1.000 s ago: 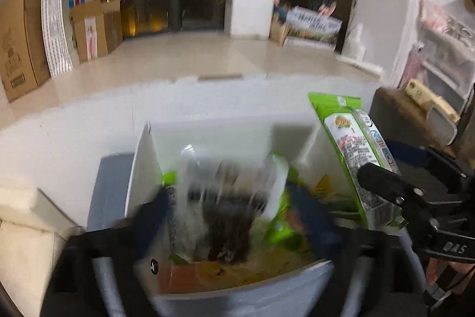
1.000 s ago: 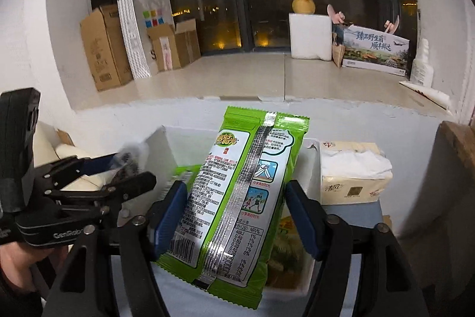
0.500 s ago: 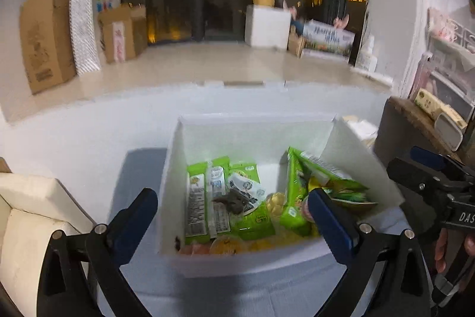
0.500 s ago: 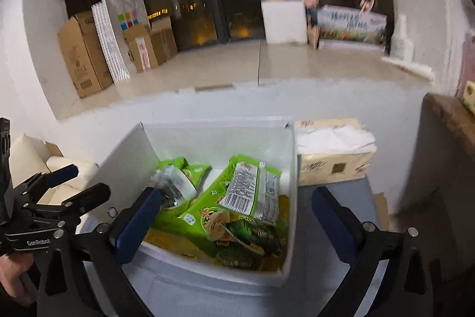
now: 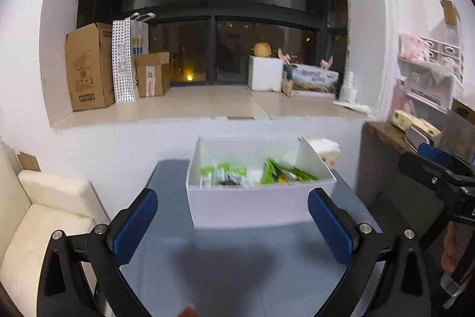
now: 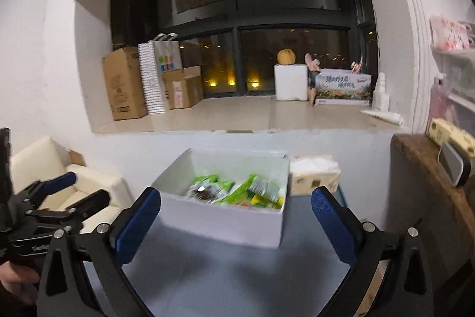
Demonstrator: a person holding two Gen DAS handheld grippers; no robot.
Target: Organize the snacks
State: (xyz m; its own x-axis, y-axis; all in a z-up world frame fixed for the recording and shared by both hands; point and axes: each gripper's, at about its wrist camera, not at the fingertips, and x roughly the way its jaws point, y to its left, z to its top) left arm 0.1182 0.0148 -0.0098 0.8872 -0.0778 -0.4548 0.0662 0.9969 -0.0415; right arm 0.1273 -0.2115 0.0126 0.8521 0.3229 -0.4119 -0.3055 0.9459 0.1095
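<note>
Both grippers, the left gripper and right gripper, hang with jaws spread wide and empty over a grey table. Beyond them, at the table's far edge, a white box holds green snack packets. Tissue pack sits just right of it.

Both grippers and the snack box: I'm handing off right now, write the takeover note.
Left gripper: open, empty.
Right gripper: open, empty.
White box sits on the grey table, against the wall beside a tissue pack.
Done: green snack packets lie inside the box.
Left: no loose snacks show on the table in either view; look around for more before stopping.
</note>
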